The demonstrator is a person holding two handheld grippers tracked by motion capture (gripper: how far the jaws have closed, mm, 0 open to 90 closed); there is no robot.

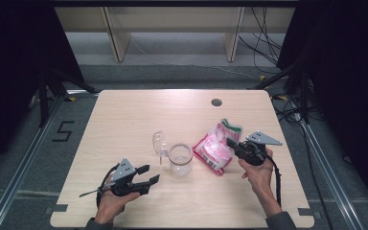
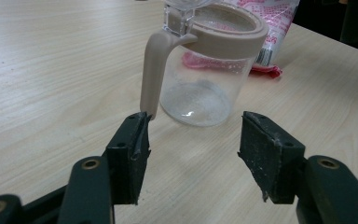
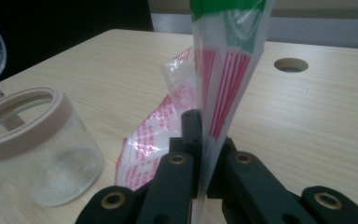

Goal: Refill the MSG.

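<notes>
Right gripper [image 3: 200, 154] clamped on pink-and-white bag [image 1: 216, 145], centre-right of high view; long axis runs lower-left to upper-right, green end up-right. Left gripper [image 2: 193, 140] open, holding nothing, facing clear jar [image 1: 180, 159]. Open tabletop [image 1: 124, 120] upper left.

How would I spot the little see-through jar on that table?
Start at the pale wooden table and look near its middle, just left of the pink and white bag. The jar stands upright there, clear with a beige rim and handle, its clear lid flipped open.
</notes>
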